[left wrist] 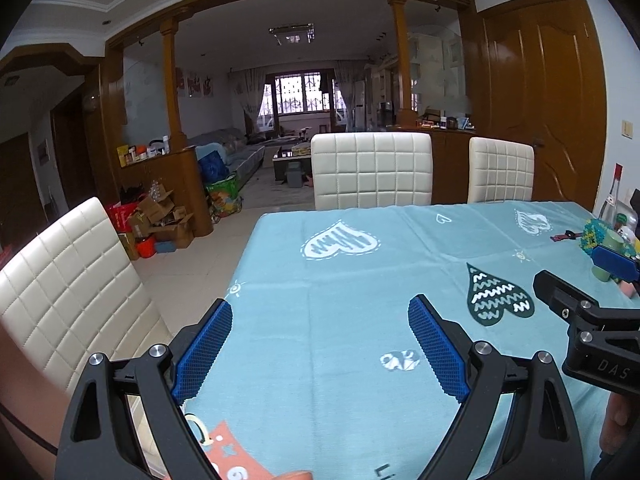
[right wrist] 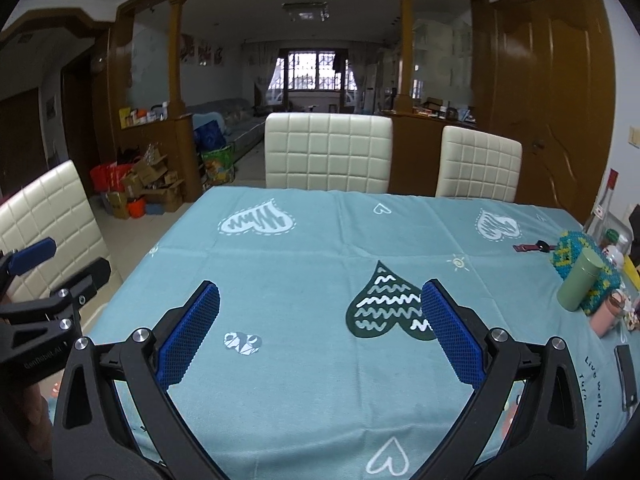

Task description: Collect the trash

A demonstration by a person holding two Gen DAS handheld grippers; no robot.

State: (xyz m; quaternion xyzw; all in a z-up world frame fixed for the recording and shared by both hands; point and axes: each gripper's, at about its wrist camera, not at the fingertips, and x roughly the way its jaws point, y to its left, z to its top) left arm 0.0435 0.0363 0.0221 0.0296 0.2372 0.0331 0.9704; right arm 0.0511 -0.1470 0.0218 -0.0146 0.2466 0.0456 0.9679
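Note:
My left gripper [left wrist: 320, 314] is open and empty above the near left part of the table with the light blue heart-print cloth [left wrist: 360, 280]. My right gripper [right wrist: 320, 298] is open and empty above the same cloth [right wrist: 300, 264], near a dark heart print. Each gripper shows at the side of the other's view: the right one in the left wrist view [left wrist: 576, 276], the left one in the right wrist view [right wrist: 68, 260]. A small dark red and black item [right wrist: 534, 246] lies flat at the far right of the cloth; it also shows in the left wrist view [left wrist: 566, 235]. I cannot tell what it is.
A green tumbler [right wrist: 578, 280], a knitted blue-yellow cover [right wrist: 576, 246], a pink cup [right wrist: 610, 314], jars and a glass bottle [right wrist: 600, 208] crowd the table's right edge. A dark phone [right wrist: 626, 376] lies near right. White quilted chairs [right wrist: 328, 152] stand at the far side and left. Cardboard boxes [right wrist: 148, 188] sit on the floor.

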